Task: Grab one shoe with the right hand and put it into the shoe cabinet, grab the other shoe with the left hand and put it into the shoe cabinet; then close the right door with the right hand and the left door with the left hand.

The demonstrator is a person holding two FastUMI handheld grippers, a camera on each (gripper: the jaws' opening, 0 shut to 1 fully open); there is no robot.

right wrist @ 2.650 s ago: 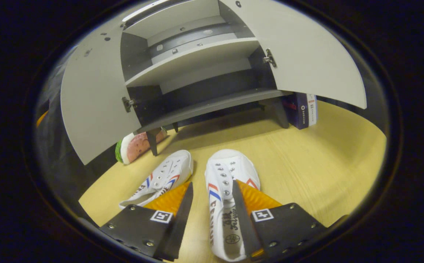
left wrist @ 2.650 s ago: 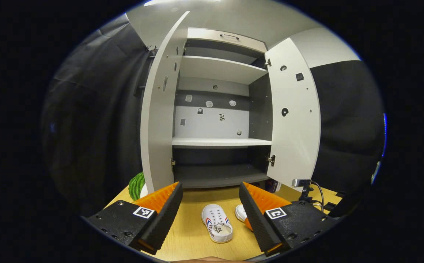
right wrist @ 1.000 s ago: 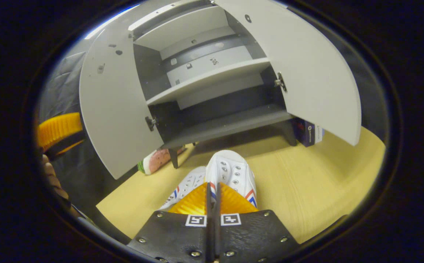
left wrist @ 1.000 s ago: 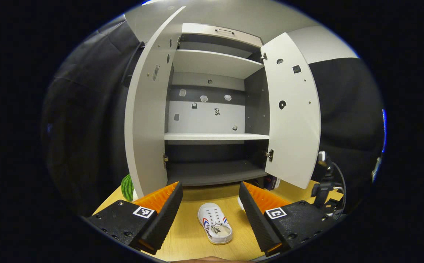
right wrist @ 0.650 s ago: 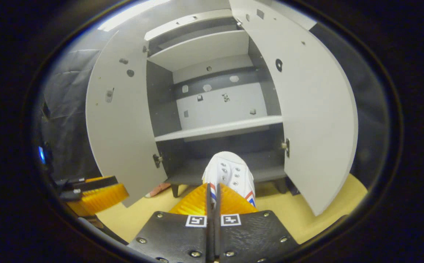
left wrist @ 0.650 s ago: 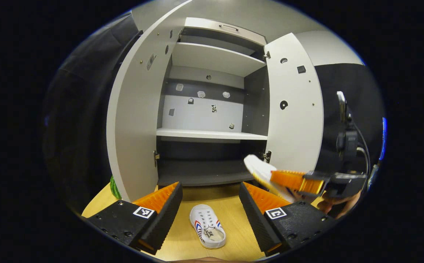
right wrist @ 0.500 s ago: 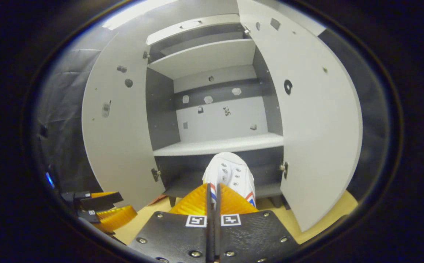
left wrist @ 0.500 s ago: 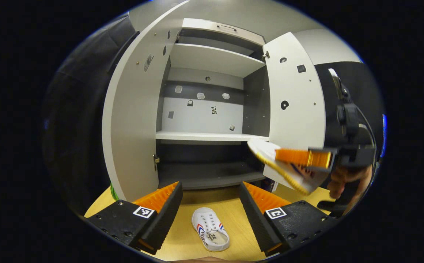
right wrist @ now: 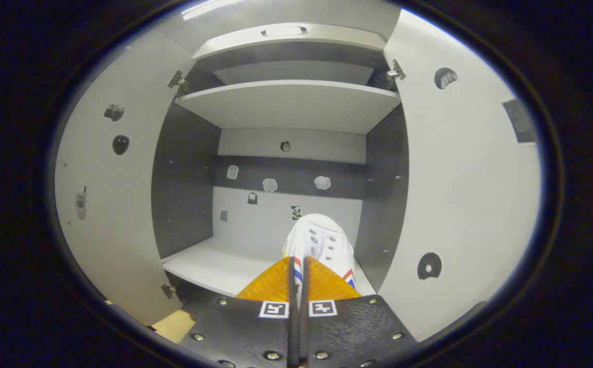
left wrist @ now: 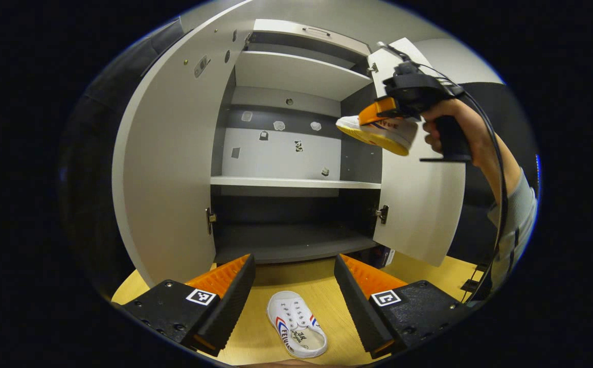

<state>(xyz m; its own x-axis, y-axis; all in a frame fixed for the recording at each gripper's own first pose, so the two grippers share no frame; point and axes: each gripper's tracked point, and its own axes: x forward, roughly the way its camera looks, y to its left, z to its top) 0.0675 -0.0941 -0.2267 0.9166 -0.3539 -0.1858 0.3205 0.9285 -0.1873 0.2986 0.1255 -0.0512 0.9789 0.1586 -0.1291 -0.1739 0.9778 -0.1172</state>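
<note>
My right gripper (right wrist: 298, 266) is shut on a white shoe (right wrist: 322, 243) with red and blue stripes, toe pointing into the open shoe cabinet (right wrist: 286, 105) above its middle shelf (right wrist: 209, 266). In the left gripper view the same right gripper (left wrist: 378, 110) hangs high in a hand, carrying that shoe (left wrist: 378, 132) in front of the cabinet's right door (left wrist: 422, 204). My left gripper (left wrist: 294, 286) stands open low over the table, with the second white shoe (left wrist: 296, 329) lying between and below its fingers, untouched. Both doors stand wide open; the left door (left wrist: 168, 168) is close by.
The wooden table (left wrist: 255, 342) runs up to the cabinet's dark bottom shelf (left wrist: 286, 240). A small dark box (left wrist: 384, 255) sits under the right door. A cable (left wrist: 501, 168) trails from the right gripper past a grey sleeve (left wrist: 519, 204).
The right gripper closed on one shoe and lifted it from the table up to the cabinet's middle compartment. The left gripper stayed open over the other shoe.
</note>
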